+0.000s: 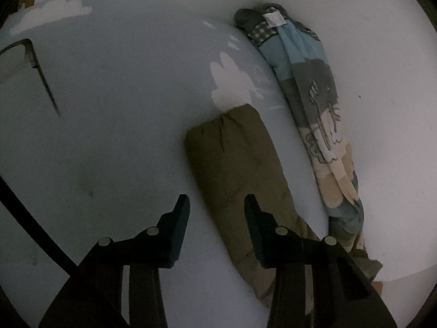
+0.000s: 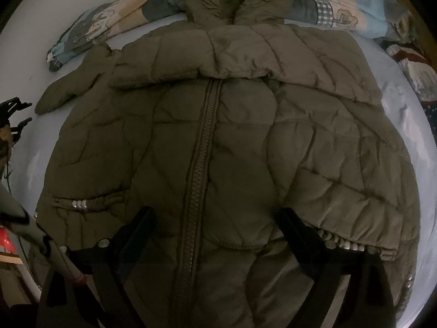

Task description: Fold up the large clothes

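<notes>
While both tongs gape empty: jacket point(image 2: 218, 136) under right gripper point(image 2: 215, 218), sleeve point(image 1: 235, 164) ahead of left gripper point(image 1: 217, 205).

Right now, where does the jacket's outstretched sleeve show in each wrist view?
Left wrist: sleeve runs from centre down toward lower right, cuff uppermost, between the left gripper fingertips.
Right wrist: sleeve at upper left, cuff pointing left.
Shared landmark: patchwork blanket rolled up beyond the sleeve.
</notes>
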`<act>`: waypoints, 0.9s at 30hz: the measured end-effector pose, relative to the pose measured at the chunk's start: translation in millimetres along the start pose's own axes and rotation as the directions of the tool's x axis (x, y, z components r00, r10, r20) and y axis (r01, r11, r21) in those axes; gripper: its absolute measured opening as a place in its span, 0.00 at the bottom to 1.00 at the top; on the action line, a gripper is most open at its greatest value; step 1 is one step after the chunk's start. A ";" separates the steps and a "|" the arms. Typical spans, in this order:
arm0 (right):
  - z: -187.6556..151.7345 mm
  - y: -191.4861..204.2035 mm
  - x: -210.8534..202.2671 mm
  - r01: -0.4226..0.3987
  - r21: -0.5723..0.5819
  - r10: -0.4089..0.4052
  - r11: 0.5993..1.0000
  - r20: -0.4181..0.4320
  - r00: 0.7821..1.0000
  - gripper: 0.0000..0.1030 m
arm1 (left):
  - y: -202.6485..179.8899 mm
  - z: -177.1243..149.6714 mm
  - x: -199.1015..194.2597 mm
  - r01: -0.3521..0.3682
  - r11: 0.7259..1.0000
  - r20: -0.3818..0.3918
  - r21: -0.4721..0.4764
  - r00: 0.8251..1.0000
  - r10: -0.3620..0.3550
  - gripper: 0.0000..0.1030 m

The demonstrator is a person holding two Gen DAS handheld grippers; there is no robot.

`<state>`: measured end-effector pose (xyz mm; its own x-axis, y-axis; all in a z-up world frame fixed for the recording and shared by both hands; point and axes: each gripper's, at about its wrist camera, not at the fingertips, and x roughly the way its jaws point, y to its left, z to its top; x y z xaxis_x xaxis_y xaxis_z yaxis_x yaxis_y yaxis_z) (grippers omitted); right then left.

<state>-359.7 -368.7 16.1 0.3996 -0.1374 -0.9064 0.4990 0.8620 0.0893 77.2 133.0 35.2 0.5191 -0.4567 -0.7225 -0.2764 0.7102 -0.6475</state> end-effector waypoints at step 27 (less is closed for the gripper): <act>8.8 -22.9 -7.2 -0.115 0.122 0.108 0.986 0.060 0.992 0.96 | -100.7 -13.5 -57.5 0.184 0.963 0.141 0.199 0.967 -0.214 0.13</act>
<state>-367.3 -391.8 24.2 0.4969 -0.0723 -0.8648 0.5396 0.8062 0.2427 64.3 80.5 138.6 0.6748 -0.5178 -0.5259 -0.0097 0.7063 -0.7078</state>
